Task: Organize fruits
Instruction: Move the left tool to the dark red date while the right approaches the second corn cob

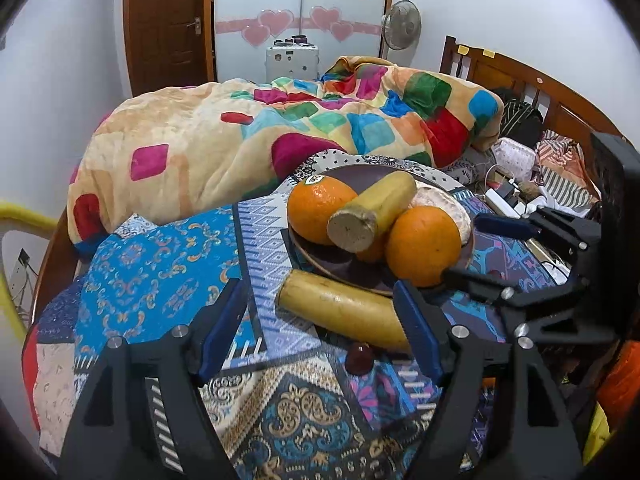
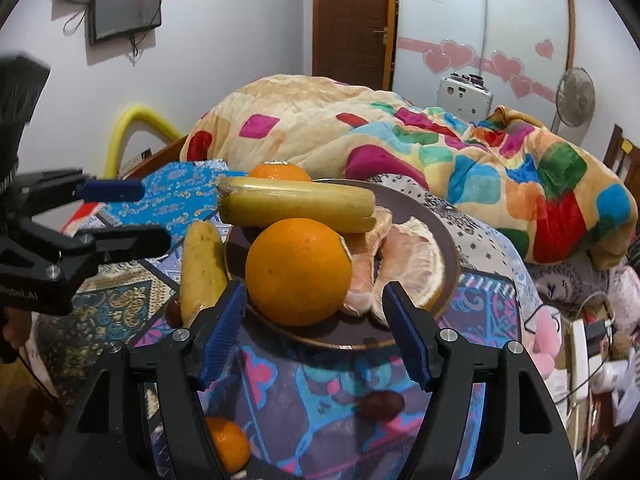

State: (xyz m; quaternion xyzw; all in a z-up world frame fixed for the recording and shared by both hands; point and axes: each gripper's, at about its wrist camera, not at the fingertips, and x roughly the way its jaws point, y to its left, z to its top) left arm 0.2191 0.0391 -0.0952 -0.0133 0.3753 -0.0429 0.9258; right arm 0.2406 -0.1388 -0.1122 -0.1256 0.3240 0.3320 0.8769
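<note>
A dark brown plate [image 1: 332,261] [image 2: 344,340] on the patterned cloth holds two oranges [image 1: 318,208] [image 1: 423,246], a banana [image 1: 376,210] [image 2: 296,204] and peeled pomelo segments [image 2: 412,264]. A second banana [image 1: 340,312] [image 2: 200,272] lies on the cloth beside the plate. My left gripper [image 1: 320,332] [image 2: 128,216] stands open just short of it, its pads clear of the fruit. My right gripper [image 2: 316,332] [image 1: 476,248] is open at the plate's near rim, with the front orange [image 2: 298,272] just ahead of its fingertips.
A small dark red fruit [image 1: 359,358] lies on the cloth below the loose banana, and another [image 2: 380,404] under the right gripper. A small orange [image 2: 226,444] sits near the bottom edge. A colourful blanket [image 1: 240,136] is heaped behind; cables and clutter [image 1: 516,196] lie right.
</note>
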